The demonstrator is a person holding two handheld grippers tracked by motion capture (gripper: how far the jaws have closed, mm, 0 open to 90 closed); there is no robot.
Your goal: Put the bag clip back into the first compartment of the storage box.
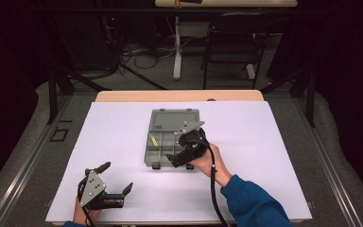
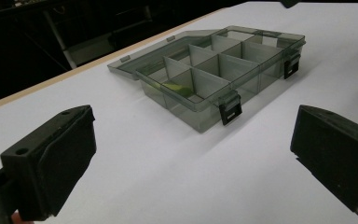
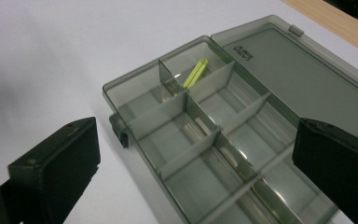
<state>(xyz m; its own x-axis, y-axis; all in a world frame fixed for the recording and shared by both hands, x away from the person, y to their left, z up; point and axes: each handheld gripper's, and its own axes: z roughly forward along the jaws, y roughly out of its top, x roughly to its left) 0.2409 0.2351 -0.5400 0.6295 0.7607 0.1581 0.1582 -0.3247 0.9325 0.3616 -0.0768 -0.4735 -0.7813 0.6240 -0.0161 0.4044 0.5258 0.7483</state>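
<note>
Box [image 1: 172, 137]: grey, see-through, lid flat open, middle of the white table [image 1: 113, 142].
Yellow strip [image 3: 195, 73]: inside a far-left cubby, at 10 o'clock in the box.
Right gripper [image 1: 185, 142]: over the box at 4 o'clock, jaws wide apart (nothing between them).
Left gripper [image 1: 117, 177]: at 7 o'clock on the table, well apart from the box, jaws wide apart, holding nothing.

A wooden table [image 1: 179, 95] carries a large white sheet [image 1: 123, 137], and on the sheet lies an open grey compartment box [image 1: 170, 137], lid flat.
</note>
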